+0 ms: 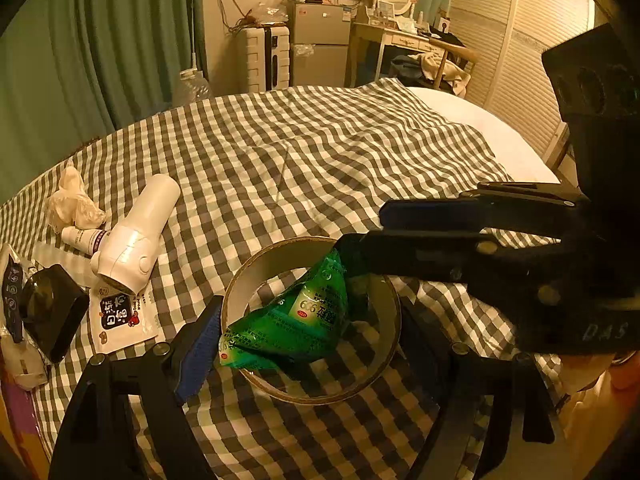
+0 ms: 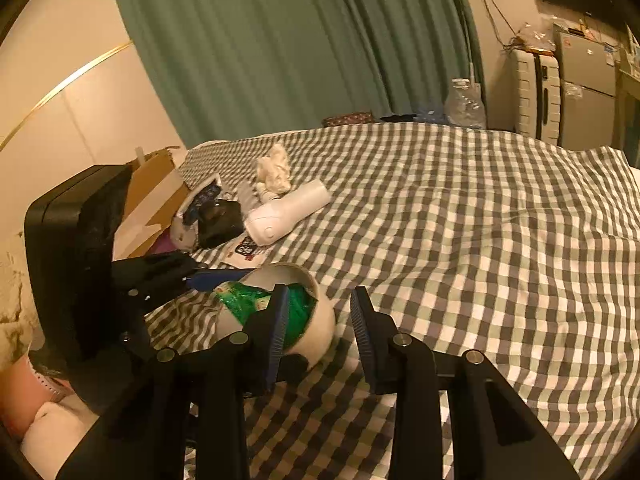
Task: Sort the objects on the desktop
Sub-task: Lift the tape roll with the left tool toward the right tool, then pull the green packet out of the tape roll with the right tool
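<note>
A white ring-shaped container (image 1: 256,268) lies on the checked bedspread with green sachets (image 1: 296,320) in it. In the left wrist view my left gripper (image 1: 316,344) is spread wide around the ring, one blue-padded finger (image 1: 200,348) touching its left rim. My right gripper (image 1: 360,240) reaches in from the right, fingers close together at the top corner of the sachets. In the right wrist view the right gripper (image 2: 320,328) stands with a gap between its fingers beside the ring (image 2: 320,320); the sachets (image 2: 248,300) lie behind its left finger.
At the left lie a white hair dryer (image 1: 136,236), a black case (image 1: 52,308), a white snack packet (image 1: 120,316), a small tube (image 1: 84,236) and crumpled tissue (image 1: 72,200). A cardboard box (image 2: 156,188) stands past the bed's edge. Far off are a suitcase (image 1: 264,56) and fridge (image 1: 320,44).
</note>
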The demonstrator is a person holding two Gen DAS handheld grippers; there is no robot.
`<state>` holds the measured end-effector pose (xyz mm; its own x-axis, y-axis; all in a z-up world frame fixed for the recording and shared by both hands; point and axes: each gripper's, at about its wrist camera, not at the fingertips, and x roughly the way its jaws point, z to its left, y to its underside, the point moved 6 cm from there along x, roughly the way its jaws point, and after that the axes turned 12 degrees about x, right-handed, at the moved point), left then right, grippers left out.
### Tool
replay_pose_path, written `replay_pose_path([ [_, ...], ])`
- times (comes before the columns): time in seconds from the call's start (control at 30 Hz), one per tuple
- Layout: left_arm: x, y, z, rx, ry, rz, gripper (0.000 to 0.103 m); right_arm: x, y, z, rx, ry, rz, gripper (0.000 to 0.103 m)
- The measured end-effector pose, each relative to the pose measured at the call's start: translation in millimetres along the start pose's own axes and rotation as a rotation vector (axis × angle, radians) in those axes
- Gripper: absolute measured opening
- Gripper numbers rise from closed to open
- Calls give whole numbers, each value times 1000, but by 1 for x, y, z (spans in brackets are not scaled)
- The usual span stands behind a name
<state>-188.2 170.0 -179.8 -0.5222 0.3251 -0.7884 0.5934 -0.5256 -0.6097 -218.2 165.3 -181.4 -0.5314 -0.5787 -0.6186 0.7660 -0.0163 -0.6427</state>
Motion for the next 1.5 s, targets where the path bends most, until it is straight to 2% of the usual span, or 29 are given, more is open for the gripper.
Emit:
replay_pose_path([
  [0.1,2,0,-3,22,-3,9,84,3,3,6,-37,-2,14,14],
  [0.17,3,-1,-3,30,-7,13,84,4,5,9,-67,12,4,9],
  [0.2,4,-1,-3,27,-7,15,84,4,4,9,-74,20,-3,3],
  [0.37,7,2,7,-5,-14,27,84,-1,-2,11,-67,14,-36,3],
  [0.53,10,6,15,-47,-19,40,84,-21,-16,15,-53,-16,-121,2],
  [0.67,4,3,7,-17,-7,9,84,-17,-14,13,-56,-6,-84,2],
  [0.7,3,1,4,-6,-3,2,84,-12,-12,11,-49,-7,-59,4],
  [0.77,1,-1,-5,35,8,-11,84,0,-6,6,-48,30,-18,18],
  [0.83,1,-2,-10,57,11,-9,84,2,-2,3,-34,28,0,42],
  [0.9,2,-3,-13,64,11,-5,84,3,-2,0,4,15,10,47],
  [0.97,4,-2,-12,62,14,3,84,1,-3,-1,7,0,5,47],
  [1.0,4,-1,-11,60,15,4,84,0,-2,-2,3,-2,5,44],
  [1.07,3,1,-10,52,22,3,84,3,0,-1,-16,13,23,30],
  [1.1,3,2,-9,49,22,5,84,6,2,0,-28,16,36,20],
  [1.3,16,8,-6,28,58,54,84,8,6,2,-48,13,47,11],
  [1.37,22,11,-6,22,72,78,84,8,7,2,-46,12,49,4],
  [1.5,39,20,-4,7,99,153,86,4,4,8,-60,5,17,3],
])
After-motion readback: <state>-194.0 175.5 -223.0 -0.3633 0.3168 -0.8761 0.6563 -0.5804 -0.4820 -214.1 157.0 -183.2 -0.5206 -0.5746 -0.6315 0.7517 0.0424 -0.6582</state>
